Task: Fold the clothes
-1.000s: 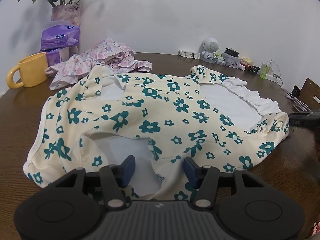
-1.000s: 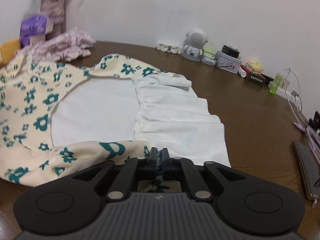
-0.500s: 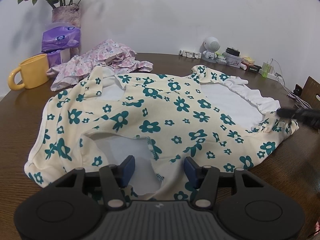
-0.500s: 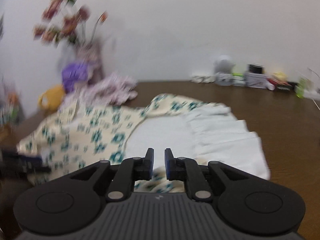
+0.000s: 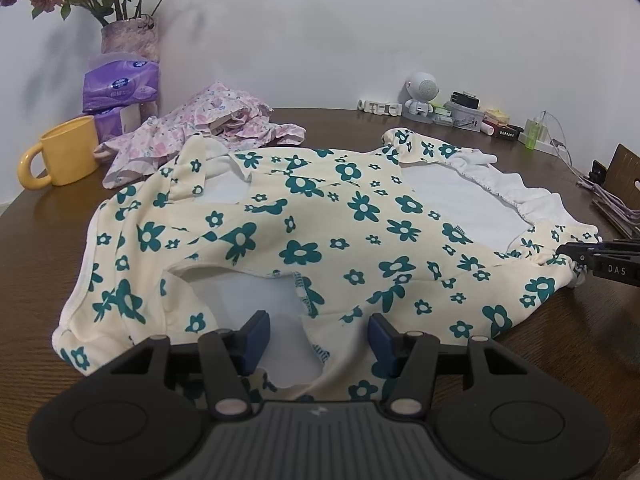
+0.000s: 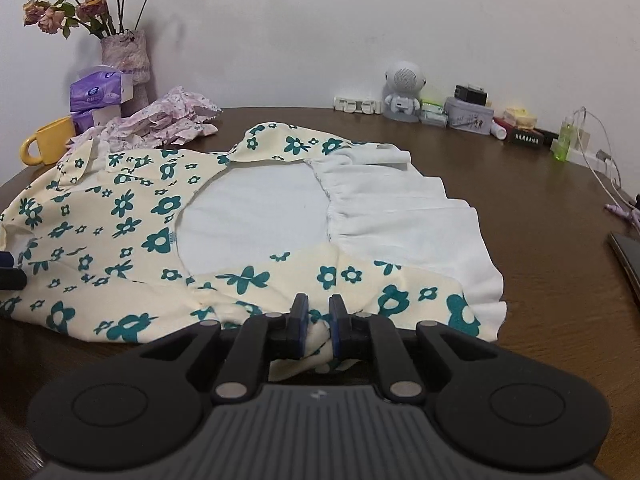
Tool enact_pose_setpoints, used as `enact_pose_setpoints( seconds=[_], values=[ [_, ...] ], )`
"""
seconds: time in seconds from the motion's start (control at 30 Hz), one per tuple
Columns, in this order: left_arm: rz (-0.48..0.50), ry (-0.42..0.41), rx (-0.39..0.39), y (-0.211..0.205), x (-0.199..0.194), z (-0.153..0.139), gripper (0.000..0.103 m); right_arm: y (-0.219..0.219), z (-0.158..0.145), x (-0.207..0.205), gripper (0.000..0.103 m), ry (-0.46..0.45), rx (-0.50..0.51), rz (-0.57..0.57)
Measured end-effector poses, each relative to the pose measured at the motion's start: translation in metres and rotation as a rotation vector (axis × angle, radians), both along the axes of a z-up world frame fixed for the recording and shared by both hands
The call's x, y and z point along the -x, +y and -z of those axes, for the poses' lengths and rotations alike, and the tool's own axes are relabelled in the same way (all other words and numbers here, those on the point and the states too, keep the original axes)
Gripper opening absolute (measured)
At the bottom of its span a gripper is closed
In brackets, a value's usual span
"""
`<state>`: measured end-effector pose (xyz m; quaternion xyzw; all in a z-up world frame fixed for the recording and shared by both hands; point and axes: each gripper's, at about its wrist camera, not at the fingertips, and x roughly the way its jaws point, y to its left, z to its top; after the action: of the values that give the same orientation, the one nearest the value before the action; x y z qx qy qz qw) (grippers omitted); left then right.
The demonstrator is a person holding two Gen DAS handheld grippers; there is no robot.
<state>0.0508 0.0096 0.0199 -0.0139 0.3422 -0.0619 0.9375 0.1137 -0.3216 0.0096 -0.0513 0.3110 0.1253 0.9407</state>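
A cream garment with teal flowers (image 5: 320, 220) lies spread on the brown table (image 6: 520, 200); its white lining and white ruffled part (image 6: 400, 216) show on the right. My left gripper (image 5: 318, 332) stands open over the garment's near edge, the cloth lying loose between its blue pads. At the garment's right edge my right gripper (image 6: 318, 320) is shut on a bunched fold of the floral cloth. Its dark tip (image 5: 572, 254) shows at that edge in the left wrist view.
A crumpled pink floral garment (image 5: 200, 132), a yellow mug (image 5: 64, 152), purple tissue packs (image 5: 120, 88) and a vase of dried flowers (image 5: 128, 36) stand at the back left. A white robot-shaped speaker (image 6: 402, 92), small boxes and bottles line the wall. Cables (image 5: 616, 208) and a dark phone (image 6: 628, 256) lie at the right.
The right wrist view has swung up and leftwards to take in more of the table. Its jaws parted slightly around the cloth fold. The left gripper has stayed where it was.
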Motion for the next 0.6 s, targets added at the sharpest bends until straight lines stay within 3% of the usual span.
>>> enact_pose_setpoints(
  seconds=[0.2, 0.37, 0.47, 0.6],
  values=[
    [-0.018, 0.018, 0.084, 0.014, 0.000, -0.008, 0.053, 0.000, -0.006, 0.000, 0.011, 0.010, -0.012, 0.006],
    [-0.037, 0.003, 0.144, 0.026, 0.007, -0.018, 0.053, 0.000, -0.029, 0.006, 0.016, -0.016, -0.162, -0.027],
    [-0.014, 0.022, 0.162, 0.026, 0.005, -0.018, 0.051, 0.015, -0.030, 0.009, 0.018, -0.017, -0.147, -0.074],
    [0.013, 0.086, 0.209, 0.030, -0.007, -0.014, 0.040, 0.031, -0.022, 0.007, 0.019, 0.005, -0.129, -0.101]
  ],
)
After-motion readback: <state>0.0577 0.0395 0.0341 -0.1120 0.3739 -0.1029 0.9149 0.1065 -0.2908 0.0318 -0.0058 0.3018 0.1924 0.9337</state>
